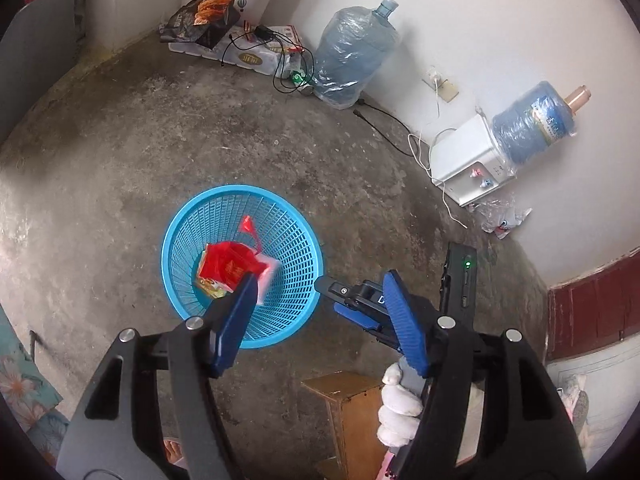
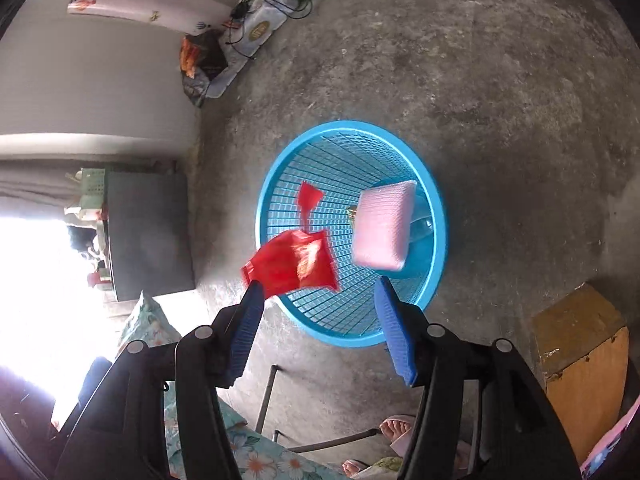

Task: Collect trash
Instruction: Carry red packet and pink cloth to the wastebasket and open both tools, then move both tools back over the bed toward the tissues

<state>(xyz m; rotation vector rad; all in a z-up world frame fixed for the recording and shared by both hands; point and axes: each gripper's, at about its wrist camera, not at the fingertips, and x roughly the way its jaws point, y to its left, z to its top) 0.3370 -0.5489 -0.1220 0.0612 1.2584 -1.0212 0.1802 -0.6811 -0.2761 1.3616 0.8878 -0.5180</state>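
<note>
Here, both grippers' ribbed blue jaws gape over a round lattice basket [image 2: 434, 216] holding crinkly red bag [image 2: 294, 262].

The left gripper [image 1: 320, 308] points downward, its two blue fingers [image 1: 404, 320] spread wide apart with nothing between them. The right gripper [image 2: 320, 312] also points down, its fingers [image 2: 394, 328] likewise parted and holding nothing. From the left wrist view the right gripper's body [image 1: 360, 304] shows just ahead, gripped by a white-gloved hand [image 1: 400, 408]. A bare foot [image 2: 396, 426] shows below.
</note>
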